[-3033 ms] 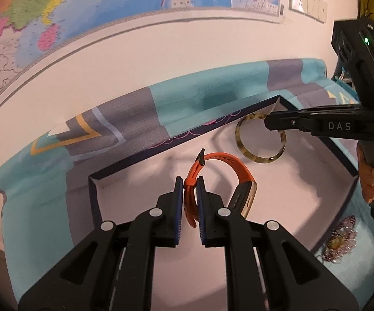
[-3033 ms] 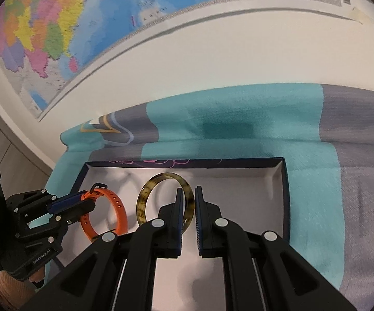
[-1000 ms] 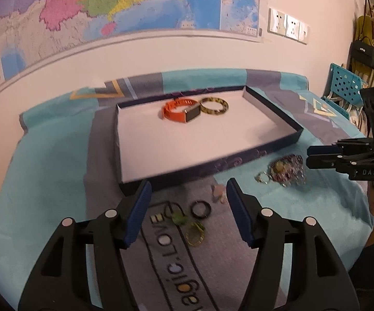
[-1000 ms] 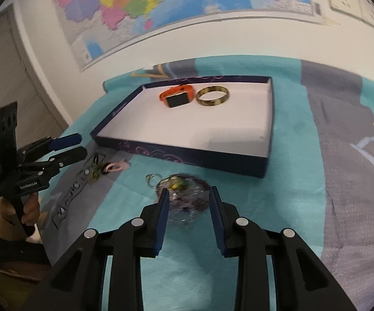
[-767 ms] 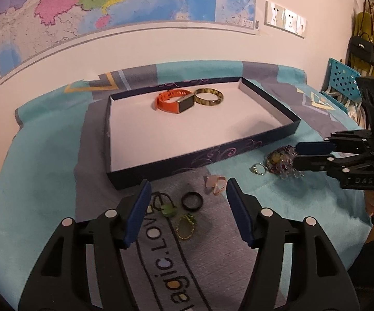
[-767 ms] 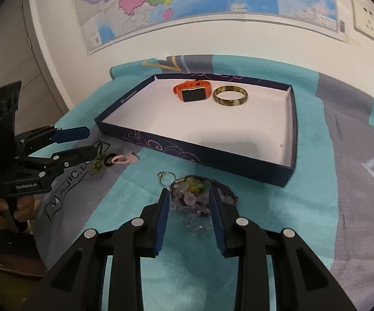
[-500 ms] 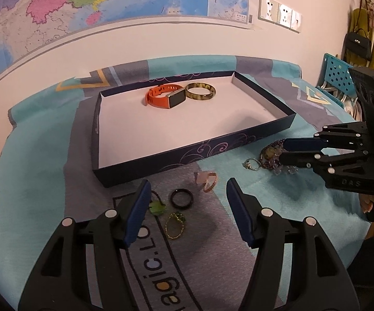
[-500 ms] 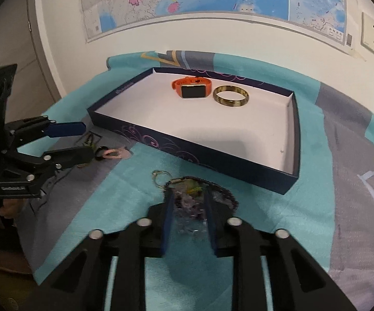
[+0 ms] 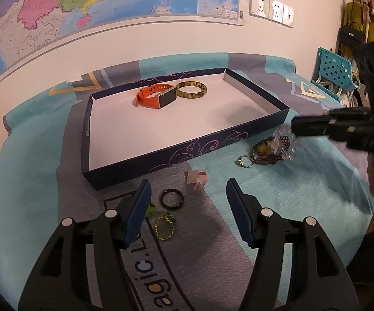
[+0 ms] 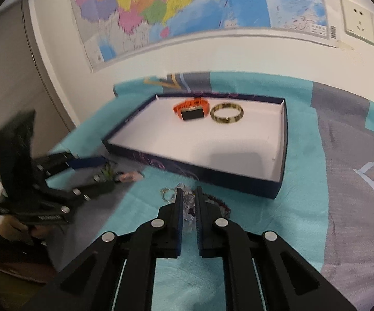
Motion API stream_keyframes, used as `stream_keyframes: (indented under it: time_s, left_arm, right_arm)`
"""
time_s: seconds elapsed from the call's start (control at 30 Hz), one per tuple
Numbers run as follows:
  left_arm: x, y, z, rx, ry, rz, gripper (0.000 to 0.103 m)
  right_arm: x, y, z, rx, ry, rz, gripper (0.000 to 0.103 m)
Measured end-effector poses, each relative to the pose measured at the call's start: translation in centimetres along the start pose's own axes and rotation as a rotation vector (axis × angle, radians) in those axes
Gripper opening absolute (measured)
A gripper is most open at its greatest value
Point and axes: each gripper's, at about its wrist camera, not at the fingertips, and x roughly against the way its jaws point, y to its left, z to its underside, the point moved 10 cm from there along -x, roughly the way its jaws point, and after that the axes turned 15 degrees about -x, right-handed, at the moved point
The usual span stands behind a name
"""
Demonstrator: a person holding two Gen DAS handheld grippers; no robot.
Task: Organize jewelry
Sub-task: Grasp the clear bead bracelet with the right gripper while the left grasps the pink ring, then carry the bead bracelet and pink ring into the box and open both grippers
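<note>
The right gripper point(image 10: 187, 202) has just been closing, and now it is pinching a clump of clear beads point(image 10: 188, 203) that belongs to a dark beaded bracelet point(image 9: 272, 150). The bracelet is lying on the blue-green cloth point(image 9: 303, 194), just beside the near wall of the dark blue box point(image 9: 161, 160). Inside the box, an orange watch point(image 9: 155, 97) and a brown bangle point(image 9: 191, 90) are sitting side by side at the far end. The left gripper point(image 9: 188, 210) is hanging wide open and holding nothing. Under it, a black ring point(image 9: 171, 199), a pink clip point(image 9: 197, 178), a gold chain point(image 9: 165, 226) and a small green charm point(image 9: 150, 209) are lying on the cloth.
</note>
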Motion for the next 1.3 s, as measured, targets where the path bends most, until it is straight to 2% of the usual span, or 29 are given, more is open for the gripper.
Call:
stream_keyframes:
  time_s: [0.13, 0.3, 0.4, 0.67, 0.97, 1.3]
  left_arm:
    - [-0.1, -0.4, -0.1, -0.013, 0.0, 0.016, 0.054]
    - [-0.4, -0.6, 0.0, -0.013, 0.006, 0.041, 0.043]
    - [-0.5, -0.6, 0.0, -0.014, 0.007, 0.047, 0.039]
    - [-1.4, -1.0, -0.3, -0.033, 0.027, 0.056, 0.028]
    - [-3.1, -0.6, 0.1, -0.015, 0.087, 0.065, 0.004]
    - [-2.0, -0.3, -0.8, 0.023, 0.037, 0.106, 0.004]
  right_arm:
    - [1.4, 0.3, -0.8, -0.013, -0.031, -0.027, 0.007]
    - [3.0, 0.8, -1.7, -0.023, -0.065, -0.058, 0.007]
    - [3.8, 1.2, -2.2, -0.027, -0.083, -0.08, 0.007]
    - [3.9, 1.2, -2.6, -0.033, -0.092, -0.087, 0.007]
    - [3.6, 1.1, -2.7, -0.041, -0.093, -0.085, 0.007]
    - [3.3, 1.1, -3.8, -0.035, -0.106, -0.086, 0.007]
